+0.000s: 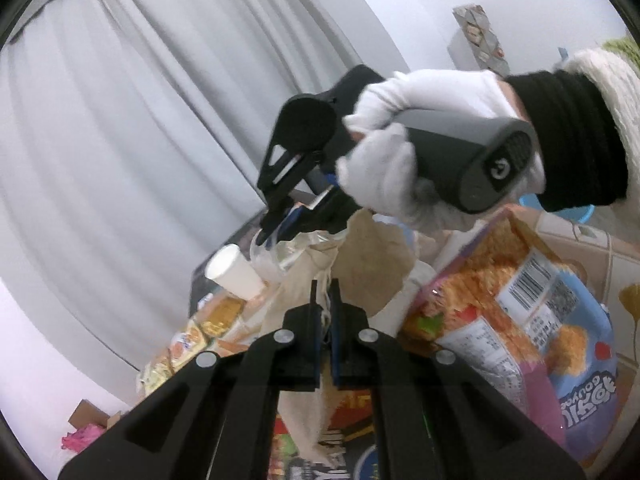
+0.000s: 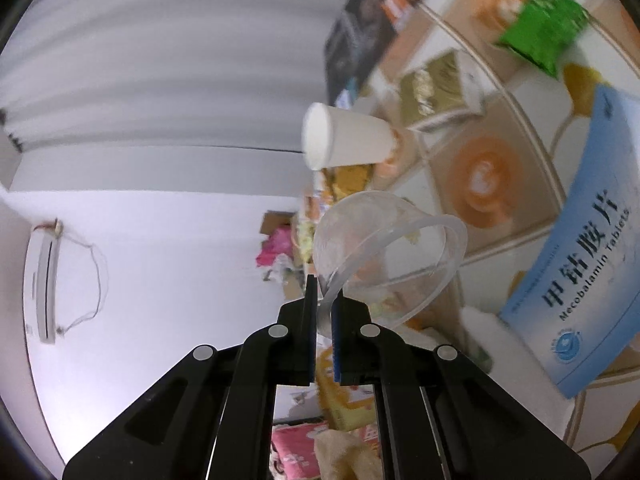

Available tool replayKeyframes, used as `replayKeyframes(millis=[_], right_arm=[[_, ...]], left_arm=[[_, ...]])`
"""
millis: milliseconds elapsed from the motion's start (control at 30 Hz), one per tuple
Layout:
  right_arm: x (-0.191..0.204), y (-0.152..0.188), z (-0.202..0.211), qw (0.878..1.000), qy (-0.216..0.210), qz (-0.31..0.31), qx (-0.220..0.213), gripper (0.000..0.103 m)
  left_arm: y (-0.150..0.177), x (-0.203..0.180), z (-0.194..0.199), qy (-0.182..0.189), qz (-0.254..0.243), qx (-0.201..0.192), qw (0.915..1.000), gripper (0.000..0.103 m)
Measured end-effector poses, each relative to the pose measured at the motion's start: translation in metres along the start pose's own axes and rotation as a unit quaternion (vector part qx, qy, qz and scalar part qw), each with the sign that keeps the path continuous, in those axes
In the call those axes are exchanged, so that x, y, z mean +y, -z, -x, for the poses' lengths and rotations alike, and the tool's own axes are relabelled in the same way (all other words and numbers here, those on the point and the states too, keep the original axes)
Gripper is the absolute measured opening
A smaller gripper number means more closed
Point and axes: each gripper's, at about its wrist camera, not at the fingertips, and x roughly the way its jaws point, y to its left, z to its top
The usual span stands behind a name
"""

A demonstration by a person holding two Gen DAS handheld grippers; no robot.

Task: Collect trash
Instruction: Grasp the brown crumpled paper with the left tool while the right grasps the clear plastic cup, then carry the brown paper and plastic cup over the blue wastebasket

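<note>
Room: I see a pale pleated curtain (image 1: 132, 120) and a white wall (image 2: 168, 264) behind a table (image 2: 516, 80) with a tiled latte-art cloth, littered with packaging.

Left wrist view, my left gripper (image 1: 325, 294): jaws pressed together, pinching the drawstring edge of a beige cloth bag (image 1: 296, 288) that hangs in front of the camera.

Left wrist view, other tool: the right gripper (image 1: 272, 224) sits beyond, held by a white-gloved hand (image 1: 400, 152) with a black cuff; its tips meet at a clear plastic cup (image 1: 272, 256), just above the bag's mouth.

Left wrist view, surroundings: a white paper cup (image 1: 236, 272) just beside the clear one; a large snack packet (image 1: 520, 312) to the right.

Right wrist view, my right gripper (image 2: 325, 294): jaws nearly together, pinching the rim of the clear plastic cup (image 2: 384, 256), which is lifted and tilted, mouth to the right.

Right wrist view, table: the white paper cup (image 2: 344, 140) beyond it, a blue tablet box (image 2: 580, 264) at right, a green packet (image 2: 540, 32) farther off. This view is blurred.
</note>
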Motion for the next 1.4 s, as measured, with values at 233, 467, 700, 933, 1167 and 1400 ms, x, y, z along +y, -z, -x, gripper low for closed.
replayKeyframes(millis=[233,467,700,933,1167,1400], right_arm=[[0.032,0.008,0.012,0.999,-0.016,0.042,-0.006,0.005],[0.058,0.022,0.061,0.995,-0.031,0.081,-0.039,0.005],[0.049,0.042,0.14,0.99,-0.03,0.093,-0.103,0.005],[0.006,0.066,0.241,0.981,-0.016,0.06,-0.182,0.005],[-0.066,0.095,0.339,0.963,-0.004,-0.011,-0.268,0.005],[-0.168,0.124,0.414,0.931,0.027,-0.109,-0.347,0.005]], left_arm=[[-0.013,0.01,0.034,-0.037,0.019,-0.026,0.9988,0.003],[-0.029,0.019,0.062,-0.054,0.032,-0.051,0.9967,0.003],[-0.058,0.018,0.082,-0.042,0.037,-0.077,0.9955,0.003],[-0.098,0.001,0.079,0.02,0.049,-0.093,0.9943,0.003],[-0.172,-0.044,0.052,0.149,0.05,-0.089,0.9837,0.003],[-0.243,-0.137,-0.013,0.276,0.03,-0.027,0.9603,0.003]])
